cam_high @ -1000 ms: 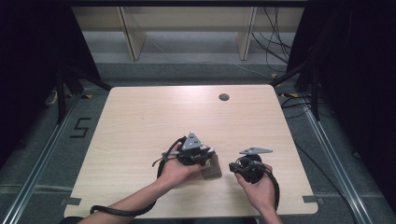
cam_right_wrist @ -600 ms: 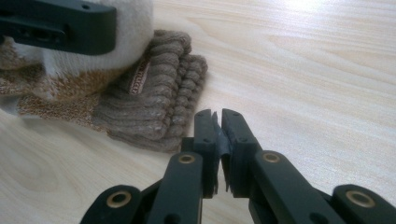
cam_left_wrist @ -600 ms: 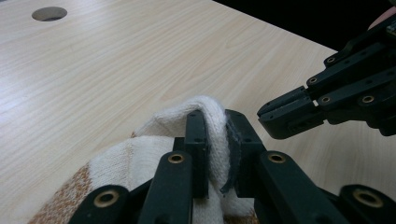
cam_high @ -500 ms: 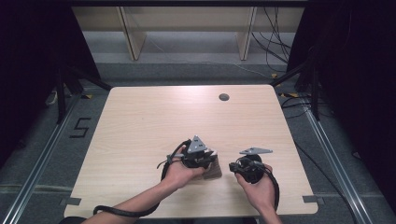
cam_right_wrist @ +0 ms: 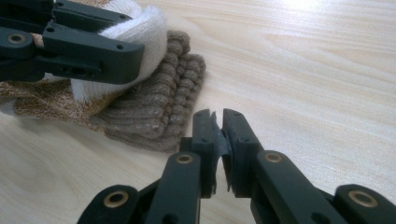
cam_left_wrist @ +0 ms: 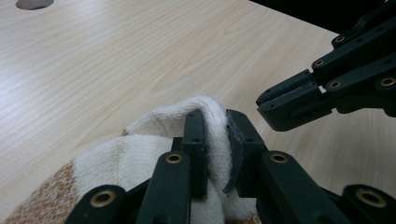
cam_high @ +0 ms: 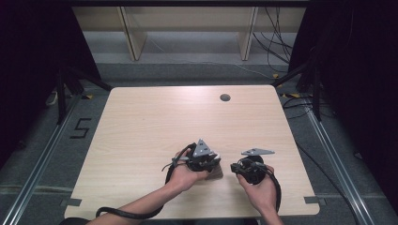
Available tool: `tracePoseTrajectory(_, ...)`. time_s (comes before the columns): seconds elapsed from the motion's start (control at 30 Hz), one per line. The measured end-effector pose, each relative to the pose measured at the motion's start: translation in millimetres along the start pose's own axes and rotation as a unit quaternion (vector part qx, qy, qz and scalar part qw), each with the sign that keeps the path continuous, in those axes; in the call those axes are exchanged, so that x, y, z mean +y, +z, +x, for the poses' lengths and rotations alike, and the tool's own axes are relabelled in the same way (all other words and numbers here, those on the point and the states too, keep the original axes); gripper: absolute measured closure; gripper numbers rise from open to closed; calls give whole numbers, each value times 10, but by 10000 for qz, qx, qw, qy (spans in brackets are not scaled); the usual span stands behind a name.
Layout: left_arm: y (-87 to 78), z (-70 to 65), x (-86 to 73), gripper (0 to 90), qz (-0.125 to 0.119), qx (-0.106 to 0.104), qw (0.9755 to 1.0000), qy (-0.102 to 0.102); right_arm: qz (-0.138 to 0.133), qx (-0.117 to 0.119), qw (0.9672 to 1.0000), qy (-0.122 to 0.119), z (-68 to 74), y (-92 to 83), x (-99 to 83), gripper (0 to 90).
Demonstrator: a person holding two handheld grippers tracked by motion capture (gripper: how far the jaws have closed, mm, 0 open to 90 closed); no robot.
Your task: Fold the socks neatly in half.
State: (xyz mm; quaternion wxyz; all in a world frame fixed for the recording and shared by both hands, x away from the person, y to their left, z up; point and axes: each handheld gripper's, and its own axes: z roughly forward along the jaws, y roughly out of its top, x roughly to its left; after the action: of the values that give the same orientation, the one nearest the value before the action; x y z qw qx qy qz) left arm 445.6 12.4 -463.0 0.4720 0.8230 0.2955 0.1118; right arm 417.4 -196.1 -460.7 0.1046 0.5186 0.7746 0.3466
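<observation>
Now pinching cream sock fold in left gripper; right gripper together, empty, just beside ribbed brown cuff. Little shifted since; regrasp likely next.

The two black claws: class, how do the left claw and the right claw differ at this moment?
The left claw is shut on a fold of the cream-and-tan knitted sock; the right claw is shut on nothing. The left claw sits over the sock, while the right claw rests beside its brown ribbed cuff, apart from it. Both are low over the pale wooden table.
</observation>
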Motion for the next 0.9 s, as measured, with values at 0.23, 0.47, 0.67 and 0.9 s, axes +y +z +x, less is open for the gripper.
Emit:
tracePoseTrajectory(0.23, 14, -7, -1, 740, 72, -27, 9999, 86, -79, 41, 10000, 8, -8, -3, 9, 829)
tracePoseTrajectory(0.47, -125, -33, 78, 565, -149, -109, 9997, 183, -161, 71, 9998, 120, -16, -55, 37, 812)
tracePoseTrajectory(0.67, -451, 25, 166, 493, -388, -112, 9988, 259, -320, 28, 9993, 188, 16, -162, 120, 803)
tracePoseTrajectory(0.9, -780, 267, 99, 557, -218, 240, 9989, 350, -546, 189, 9981, -211, 201, -181, 321, 776)
